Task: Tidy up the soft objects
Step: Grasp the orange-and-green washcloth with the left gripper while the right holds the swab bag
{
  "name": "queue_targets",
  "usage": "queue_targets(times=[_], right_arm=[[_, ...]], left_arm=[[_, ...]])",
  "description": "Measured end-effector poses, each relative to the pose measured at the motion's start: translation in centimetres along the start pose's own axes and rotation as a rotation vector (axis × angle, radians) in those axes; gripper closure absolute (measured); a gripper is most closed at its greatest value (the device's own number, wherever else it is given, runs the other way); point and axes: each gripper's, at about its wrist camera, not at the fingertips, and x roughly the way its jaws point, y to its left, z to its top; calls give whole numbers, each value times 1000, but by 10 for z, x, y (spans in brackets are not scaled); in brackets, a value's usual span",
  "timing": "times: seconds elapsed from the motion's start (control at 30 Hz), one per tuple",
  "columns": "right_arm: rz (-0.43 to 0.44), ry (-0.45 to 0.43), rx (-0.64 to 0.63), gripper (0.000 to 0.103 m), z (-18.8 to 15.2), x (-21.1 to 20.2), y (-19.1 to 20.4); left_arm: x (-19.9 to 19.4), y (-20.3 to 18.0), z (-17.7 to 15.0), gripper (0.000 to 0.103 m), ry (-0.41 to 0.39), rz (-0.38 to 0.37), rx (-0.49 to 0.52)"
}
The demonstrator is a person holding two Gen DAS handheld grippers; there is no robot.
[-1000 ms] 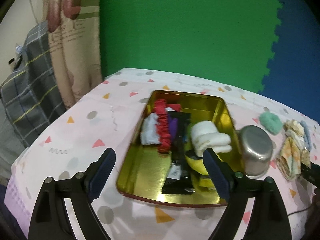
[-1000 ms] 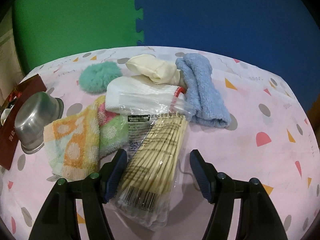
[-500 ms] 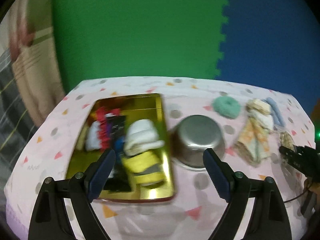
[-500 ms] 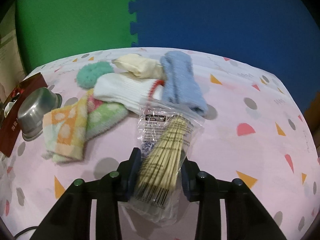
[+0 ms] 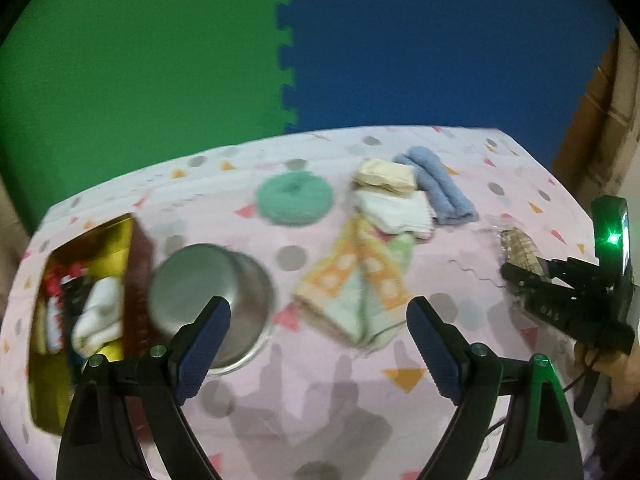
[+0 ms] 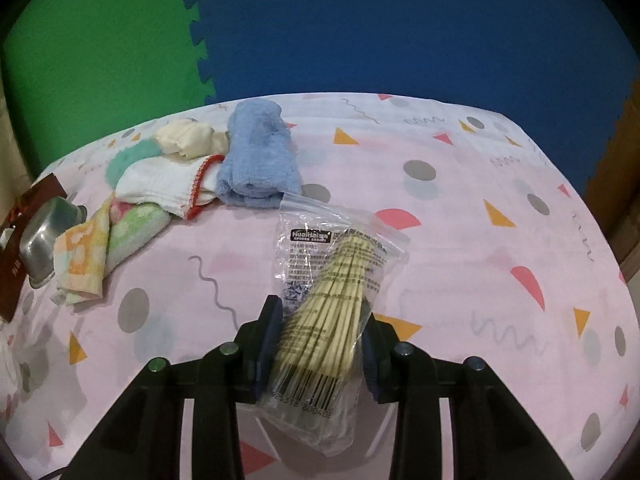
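Right gripper (image 6: 320, 344), bottom centre of the right wrist view: jaws have just been closing and now pinch a clear bag of bamboo skewers (image 6: 332, 312), pads pressing both sides of the bundle. The bag's far end fans out toward frame centre over the pink patterned tablecloth (image 6: 460, 240).

Left gripper (image 5: 316, 340), bottom of the left wrist view: jaws spread wide, nothing between them, hovering over the cloth.

Just beyond its left finger: an upturned steel bowl (image 5: 212, 300), blurred. Lower left edge: gold tin tray (image 5: 44, 392) with white, red and dark items inside, too blurred to name.

Centre, beyond the left gripper's gap: orange-and-green dotted towel (image 5: 360, 284), folded. Touching its far end, white ribbed cloth (image 5: 396, 210), then a cream roll (image 5: 386, 174) behind it. Blue towel roll (image 5: 438, 186) just beside those, to the right. Teal fluffy round (image 5: 294, 196) sits apart, left of the pile.

Right edge of the left wrist view: the right gripper with the skewer bag.

Top of both views: green foam mat (image 5: 140, 72) left, blue foam mat (image 5: 440, 48) right.
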Motion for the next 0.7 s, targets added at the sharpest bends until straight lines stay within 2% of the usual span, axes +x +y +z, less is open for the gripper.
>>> queue_targets(times=[0.3, 0.57, 0.63, 0.7], right_arm=[[-3, 2, -10, 65, 0, 0, 1], [-5, 2, -9, 64, 1, 0, 3], [-4, 1, -8, 64, 0, -1, 2], [-3, 1, -7, 64, 0, 0, 2]], left_arm=[[53, -27, 12, 15, 95, -39, 44], [88, -23, 14, 15, 180, -19, -1], [92, -24, 13, 19, 184, -9, -7], [92, -24, 12, 29, 179, 18, -1]])
